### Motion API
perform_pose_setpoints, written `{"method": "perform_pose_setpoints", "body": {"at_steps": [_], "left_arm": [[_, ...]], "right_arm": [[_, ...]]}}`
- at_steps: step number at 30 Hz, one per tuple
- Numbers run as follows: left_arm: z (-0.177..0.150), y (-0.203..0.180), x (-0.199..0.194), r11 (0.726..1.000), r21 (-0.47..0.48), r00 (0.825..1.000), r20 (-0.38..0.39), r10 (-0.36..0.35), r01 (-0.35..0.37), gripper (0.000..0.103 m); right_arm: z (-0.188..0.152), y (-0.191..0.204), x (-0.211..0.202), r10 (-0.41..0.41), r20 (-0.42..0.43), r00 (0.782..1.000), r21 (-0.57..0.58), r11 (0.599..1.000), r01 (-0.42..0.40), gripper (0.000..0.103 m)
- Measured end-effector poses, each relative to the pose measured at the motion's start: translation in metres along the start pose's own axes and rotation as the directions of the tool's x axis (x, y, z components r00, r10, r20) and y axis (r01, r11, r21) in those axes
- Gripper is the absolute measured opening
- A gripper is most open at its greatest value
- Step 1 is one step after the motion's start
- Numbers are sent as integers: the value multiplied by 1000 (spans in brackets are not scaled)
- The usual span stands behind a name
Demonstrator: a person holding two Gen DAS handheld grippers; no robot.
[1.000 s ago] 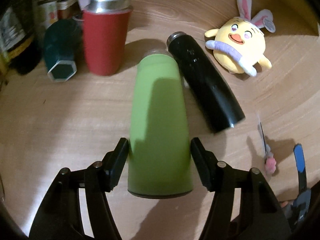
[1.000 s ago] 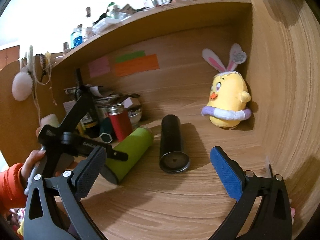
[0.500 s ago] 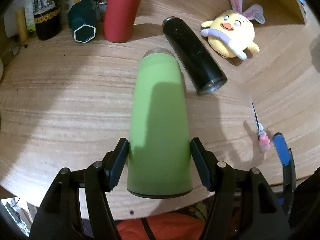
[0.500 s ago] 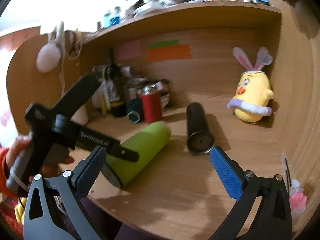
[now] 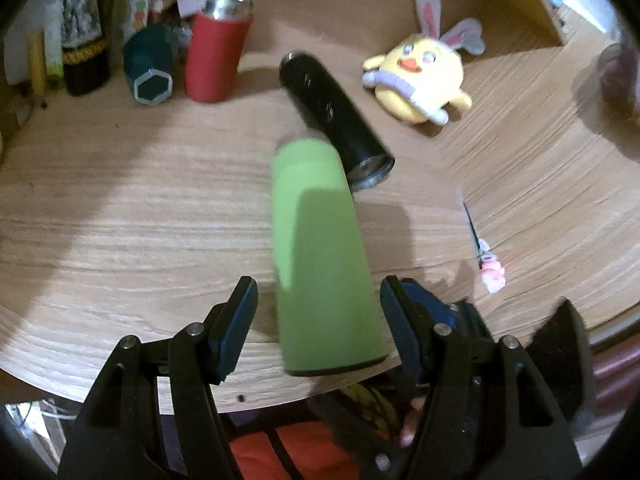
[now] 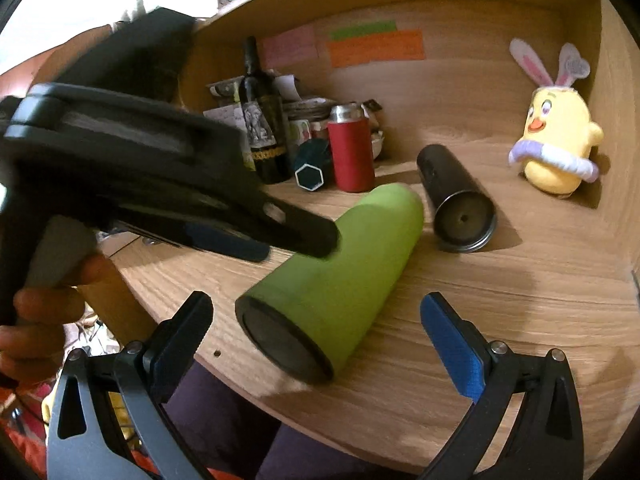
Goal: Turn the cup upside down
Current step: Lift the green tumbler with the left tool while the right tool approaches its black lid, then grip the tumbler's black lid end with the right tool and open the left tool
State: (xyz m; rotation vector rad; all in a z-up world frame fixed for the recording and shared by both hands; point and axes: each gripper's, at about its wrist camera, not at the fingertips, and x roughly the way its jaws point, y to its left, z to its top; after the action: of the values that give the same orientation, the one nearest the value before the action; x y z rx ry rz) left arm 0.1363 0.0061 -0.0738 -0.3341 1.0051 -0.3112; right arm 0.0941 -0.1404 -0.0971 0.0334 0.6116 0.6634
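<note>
The green cup (image 5: 324,256) lies on its side on the wooden table (image 5: 120,220), near the table's front edge, its dark flat base (image 6: 282,344) pointing toward the person. The left gripper (image 5: 318,312) is spread open, its fingers on either side of the cup's base end with gaps showing, so it grips nothing. The right gripper (image 6: 316,328) is also released, wide open and empty, with the cup's base between its blue-padded fingers (image 6: 454,344) but apart from them. Just beyond the green cup, a black cup (image 5: 334,116) lies on its side too. Farther back stand a red cup (image 5: 216,60) with a metal top, a dark teal hexagonal container (image 5: 150,68) on its side, and a wine bottle (image 6: 262,120). A yellow plush chick (image 5: 420,76) with rabbit ears sits at the far right.
</note>
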Motion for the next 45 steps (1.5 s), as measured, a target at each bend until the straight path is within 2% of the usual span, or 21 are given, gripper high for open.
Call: {"method": "perform_pose_setpoints", "body": {"at_steps": [4,7,8,10,13,16,20,25,28,35,42,45], "left_arm": [[1,12,-11,1000,4,999,50,21,-21,63],[-2,23,-16,997,26,993,90,77,-80,63],[-4,25,-18,994,38,989,107,101,-105,63],[-6,31,-21,990,54,985,127,120,-127,63],[-8,36,-22,989,65,983,137,121,-131,63],[-11,36,-24,978,102,973,163,165,-183,63],[-14,36,-20,961,151,964,169,207,-233,63],[-16,40,-20,959,161,964,169,206,-233,65],[-16,40,-18,955,177,963,168,209,-238,65],[-24,36,-5,938,238,962,162,218,-253,66],[-26,28,5,912,308,957,192,218,-270,66],[-25,30,8,912,319,960,188,206,-258,66]], "right_arm": [[-1,-2,19,-16,-25,1000,42,999,17,103],[-5,-5,26,-28,-35,999,64,998,30,102],[-5,-5,28,-36,-34,999,60,997,38,101],[-5,-4,27,-45,-26,999,48,998,46,91],[-5,0,27,-53,-21,998,15,998,54,90],[-5,4,26,-62,-14,998,-24,998,62,88],[-4,5,25,-30,-23,999,-64,998,29,83],[-4,2,20,52,-45,998,-94,994,-56,74],[-6,-3,16,68,-48,997,-90,993,-72,70],[0,-19,8,49,-72,996,-46,998,-52,64],[15,-17,-2,24,-40,999,-70,997,-27,63],[21,-12,-7,21,-28,999,-89,996,-23,63]]}}
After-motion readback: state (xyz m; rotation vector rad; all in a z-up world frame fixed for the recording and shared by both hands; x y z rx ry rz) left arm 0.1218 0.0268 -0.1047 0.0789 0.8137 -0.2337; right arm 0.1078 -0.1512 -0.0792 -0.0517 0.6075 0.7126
